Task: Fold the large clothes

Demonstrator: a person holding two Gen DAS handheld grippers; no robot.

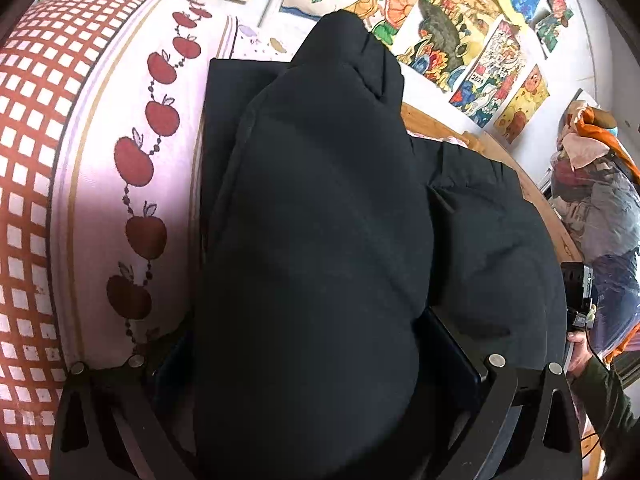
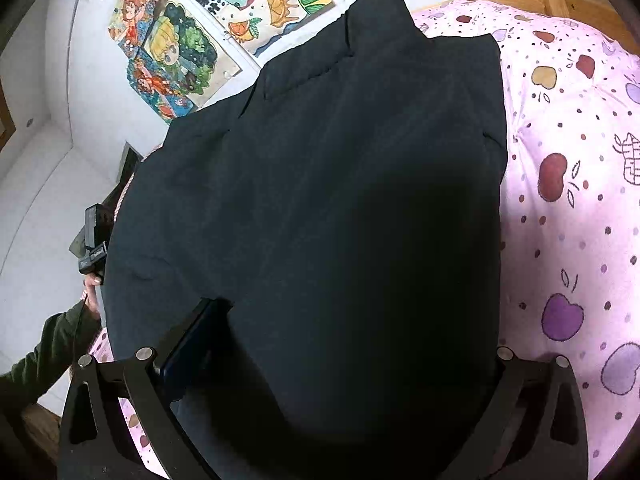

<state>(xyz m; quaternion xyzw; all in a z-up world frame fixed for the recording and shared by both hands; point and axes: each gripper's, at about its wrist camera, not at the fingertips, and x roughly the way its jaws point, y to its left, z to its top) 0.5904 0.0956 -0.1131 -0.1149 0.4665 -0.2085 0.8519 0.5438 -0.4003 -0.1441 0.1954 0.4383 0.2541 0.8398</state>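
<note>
Between both sets of tongs, the black padded coat (image 1: 320,220) bulges forward, its long axis running away toward the bed's (image 2: 568,184) wall-side edge; left tongs (image 1: 312,372) and right tongs (image 2: 332,360) each clamp its near hem, equally close.

Black padded jacket (image 1: 320,200) on pink apple-print bedsheet (image 2: 568,200); red-checked border (image 1: 32,120).

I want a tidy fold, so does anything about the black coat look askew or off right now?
Nothing damaged. The black coat lies bunched and puffy on the pink bedspread, one thick fold humped over the rest, so it isn't flat. Both grippers have fabric between their fingers.
</note>
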